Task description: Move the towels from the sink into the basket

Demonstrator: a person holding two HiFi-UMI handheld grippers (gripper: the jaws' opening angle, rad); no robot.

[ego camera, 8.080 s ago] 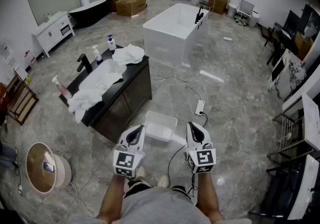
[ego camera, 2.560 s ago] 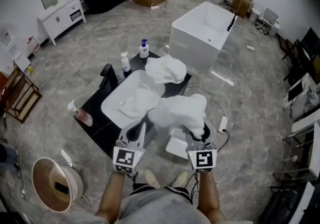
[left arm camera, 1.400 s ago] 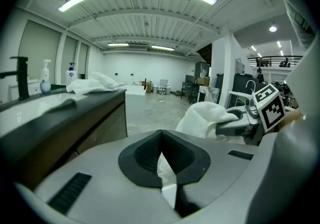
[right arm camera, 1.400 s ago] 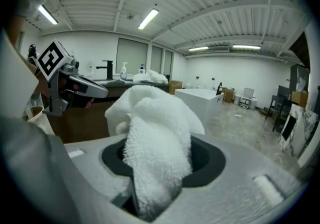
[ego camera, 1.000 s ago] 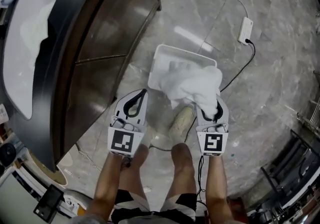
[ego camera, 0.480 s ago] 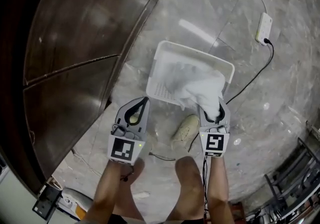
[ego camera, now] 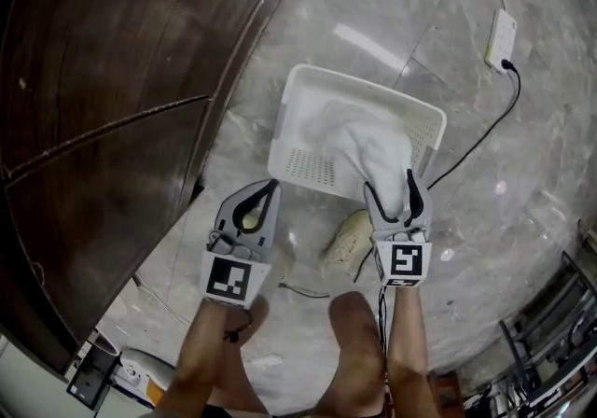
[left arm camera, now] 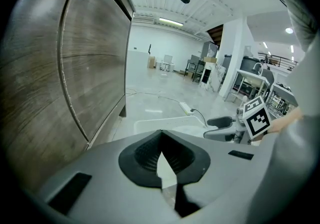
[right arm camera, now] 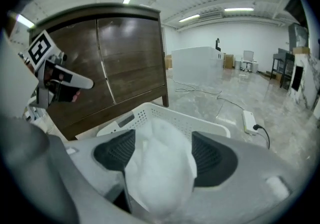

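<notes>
A white towel (ego camera: 359, 141) lies heaped in the white perforated basket (ego camera: 284, 138) on the floor, one end still trailing up between the jaws of my right gripper (ego camera: 390, 185). Those jaws are opening, and the pads stand apart from the cloth. In the right gripper view the towel (right arm camera: 160, 173) bulges between the dark pads, with the basket (right arm camera: 150, 113) just beyond. My left gripper (ego camera: 266, 188) hovers left of the basket's near corner, shut and empty. The sink is out of view.
The dark wooden vanity cabinet (ego camera: 112, 80) fills the left side, close to the basket. A white power strip (ego camera: 502, 38) with a black cable lies on the marble floor at the right. A shoe (ego camera: 350, 241) and the person's legs are below the grippers.
The towel, carried from the sink, has been lowered into the basket. My right gripper's jaws have spread apart around it. The left gripper has barely moved.
</notes>
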